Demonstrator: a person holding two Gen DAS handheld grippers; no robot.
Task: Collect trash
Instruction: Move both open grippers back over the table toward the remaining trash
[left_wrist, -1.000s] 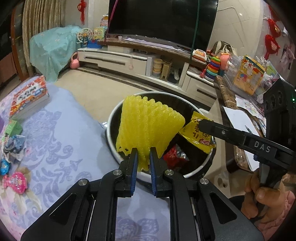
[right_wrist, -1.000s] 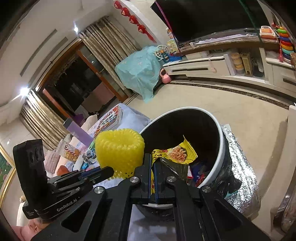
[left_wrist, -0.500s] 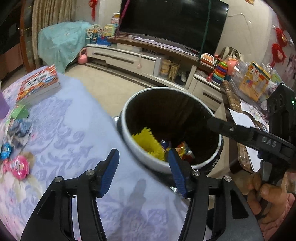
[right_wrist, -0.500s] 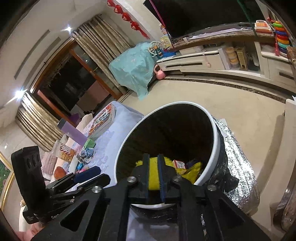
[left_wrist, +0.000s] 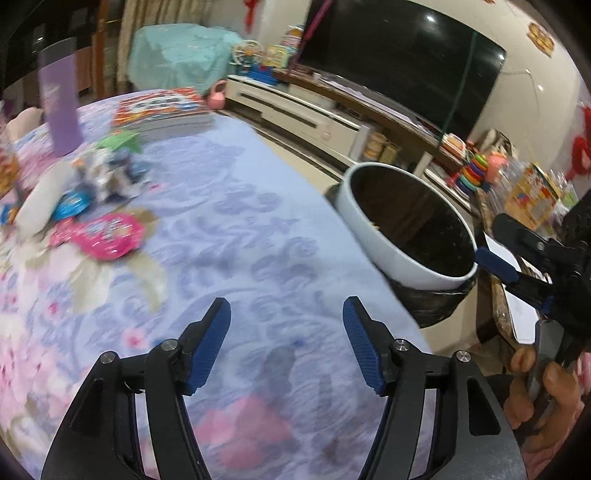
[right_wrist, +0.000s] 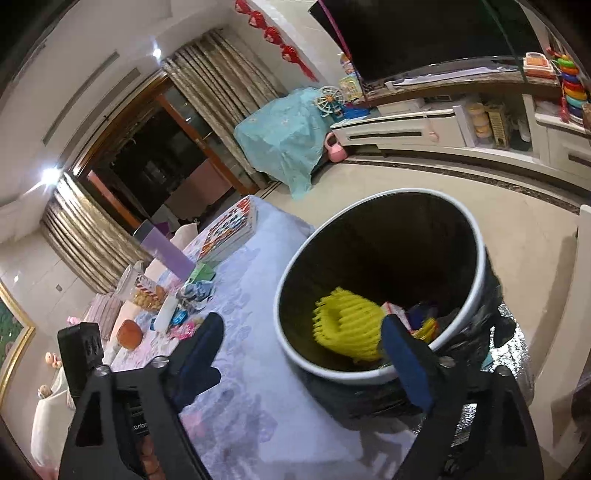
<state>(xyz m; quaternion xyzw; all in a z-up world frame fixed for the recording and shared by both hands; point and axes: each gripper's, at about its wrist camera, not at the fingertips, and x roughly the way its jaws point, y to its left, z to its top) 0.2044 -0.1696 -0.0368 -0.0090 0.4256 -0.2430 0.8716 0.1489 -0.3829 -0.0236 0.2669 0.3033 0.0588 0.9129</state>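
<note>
Trash partly collected: yellow ribbed foam sleeve (right_wrist: 347, 328) and snack wrappers lie inside the white-rimmed black bin (right_wrist: 476, 236). Both hand-held grippers, left (left_wrist: 286, 341) and right (right_wrist: 303, 356), have just opened, jaws apart and empty. Pink wrapper (left_wrist: 107, 236) and blue wrapper (left_wrist: 72, 205) remain on the lilac-clothed counter (left_wrist: 258, 236).

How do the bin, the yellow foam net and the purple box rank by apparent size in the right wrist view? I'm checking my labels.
1. Bin: by far the largest.
2. Yellow foam net, lying inside the bin.
3. Purple box: looks close to the net; it stands farther away, so this order is unsure.
</note>
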